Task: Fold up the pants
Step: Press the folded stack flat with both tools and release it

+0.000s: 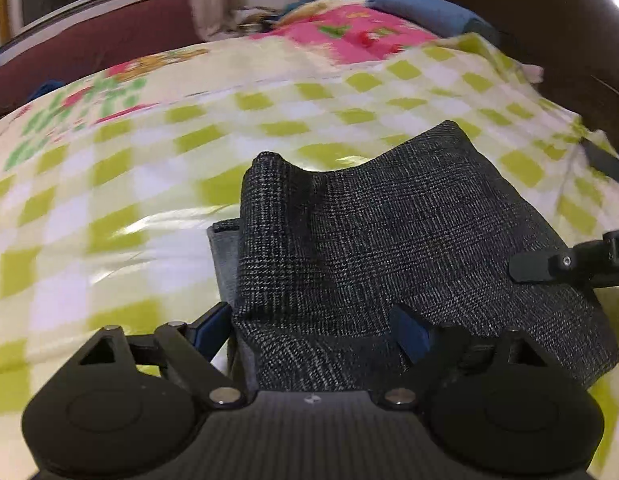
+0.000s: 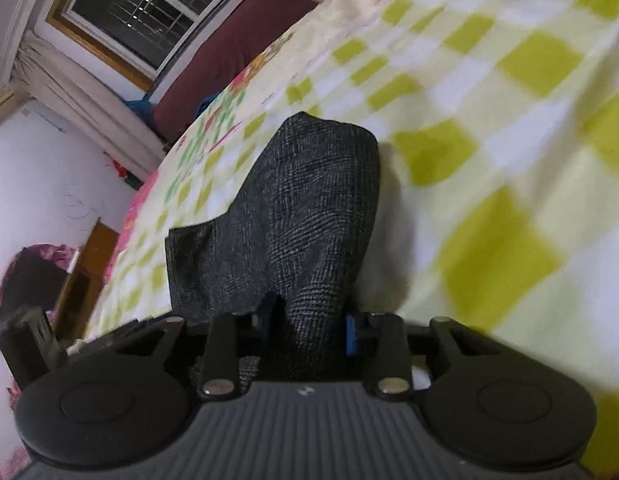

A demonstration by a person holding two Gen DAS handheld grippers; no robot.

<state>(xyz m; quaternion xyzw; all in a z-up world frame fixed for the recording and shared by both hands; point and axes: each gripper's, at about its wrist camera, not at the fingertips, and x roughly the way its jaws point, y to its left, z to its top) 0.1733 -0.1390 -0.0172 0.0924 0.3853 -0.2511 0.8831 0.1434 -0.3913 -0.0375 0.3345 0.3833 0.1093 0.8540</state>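
The pants (image 1: pixel 389 240), a dark tweedy bundle already folded into a thick pad, lie on the bed's green-checked blanket (image 1: pixel 109 184), right at the near edge under both claws. The left claw (image 1: pixel 309 330) stands wide, its blue pads straddling the near left corner without pressing it. The right claw (image 2: pixel 309 332) is pinched on a raised fold (the cloth humps up between its pads). The pad's long side runs left to right between them.
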